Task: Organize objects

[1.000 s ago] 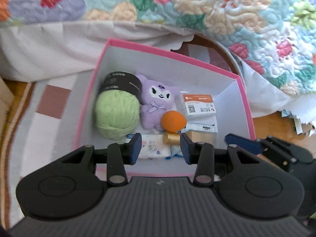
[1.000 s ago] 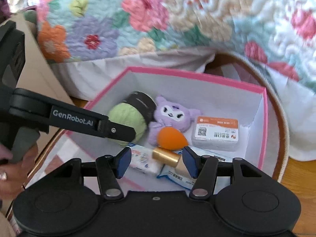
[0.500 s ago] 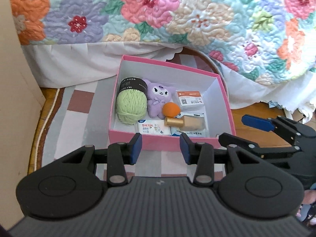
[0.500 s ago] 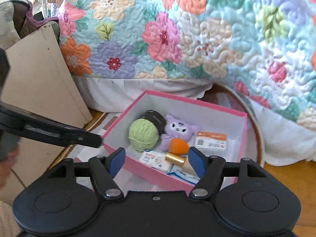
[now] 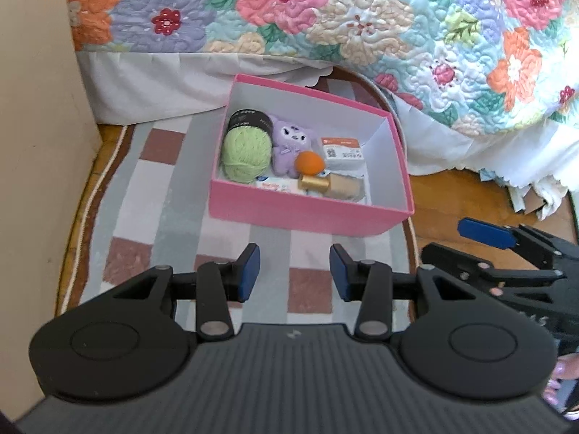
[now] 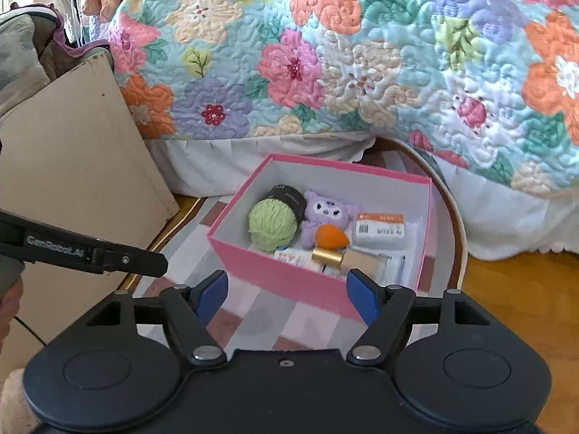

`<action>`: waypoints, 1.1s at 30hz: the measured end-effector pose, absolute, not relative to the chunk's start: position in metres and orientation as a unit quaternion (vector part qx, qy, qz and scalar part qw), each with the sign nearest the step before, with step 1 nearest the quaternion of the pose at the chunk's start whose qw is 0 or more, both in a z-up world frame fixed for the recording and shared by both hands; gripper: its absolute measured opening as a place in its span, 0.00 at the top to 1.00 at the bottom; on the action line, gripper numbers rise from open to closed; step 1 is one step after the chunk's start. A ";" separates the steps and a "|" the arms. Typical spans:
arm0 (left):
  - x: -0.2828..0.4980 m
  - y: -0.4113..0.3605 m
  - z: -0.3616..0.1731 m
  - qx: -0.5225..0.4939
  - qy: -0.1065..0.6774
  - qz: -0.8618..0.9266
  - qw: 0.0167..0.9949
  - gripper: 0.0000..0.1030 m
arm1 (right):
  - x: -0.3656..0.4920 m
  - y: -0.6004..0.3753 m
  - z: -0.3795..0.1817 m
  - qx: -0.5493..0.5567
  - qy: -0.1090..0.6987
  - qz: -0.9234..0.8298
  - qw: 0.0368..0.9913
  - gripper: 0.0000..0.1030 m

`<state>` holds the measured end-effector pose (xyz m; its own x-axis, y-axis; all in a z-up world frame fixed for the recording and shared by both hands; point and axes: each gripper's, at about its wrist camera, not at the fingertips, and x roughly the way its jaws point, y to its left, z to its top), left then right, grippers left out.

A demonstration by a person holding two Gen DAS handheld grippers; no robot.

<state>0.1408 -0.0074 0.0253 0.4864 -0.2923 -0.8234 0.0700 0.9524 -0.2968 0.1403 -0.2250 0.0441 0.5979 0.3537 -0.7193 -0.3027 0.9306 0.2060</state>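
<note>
A pink box [image 5: 311, 213] [image 6: 275, 271] sits on a checked rug and holds a green yarn ball [image 5: 246, 153] [image 6: 271, 226], a purple plush [image 5: 287, 144] [image 6: 325, 213], an orange sponge [image 5: 308, 162] [image 6: 331, 237], a gold-capped bottle [image 5: 333, 184] [image 6: 343, 258], a white carton with an orange label [image 5: 342, 148] [image 6: 380, 229] and white packets. My left gripper [image 5: 295, 271] is open and empty, well back from the box's near wall. My right gripper [image 6: 286, 294] is open and empty, just in front of the box.
A flowered quilt [image 5: 362, 18] hangs over a bed behind the box. A beige board [image 6: 72, 166] stands on the left. The checked rug [image 5: 163, 199] lies on wooden floor [image 6: 524, 307]. The right gripper's body shows at the right of the left wrist view [image 5: 506, 271].
Both grippers have pulled up and back from over the box, so the box now looks smaller and farther. Both stay open and empty. The items in the box have not moved.
</note>
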 end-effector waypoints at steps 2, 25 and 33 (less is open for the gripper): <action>0.132 -0.007 0.027 -0.106 0.496 -0.103 0.856 0.57 | 0.132 -0.224 0.046 0.037 0.415 0.184 0.890 0.24; 0.077 -0.012 0.041 -0.050 0.487 -0.071 0.869 0.03 | 0.084 -0.212 0.048 0.009 0.450 0.120 0.885 0.08; 0.076 -0.014 0.033 0.003 0.521 -0.025 0.853 0.02 | 0.077 -0.212 0.051 -0.004 0.464 0.094 0.881 0.08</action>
<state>0.0764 -0.0138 0.0330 0.4552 -0.0396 -0.8895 0.0459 0.9987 -0.0209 0.0768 -0.2121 0.0513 0.5525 0.1616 -0.8177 -0.1681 0.9825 0.0806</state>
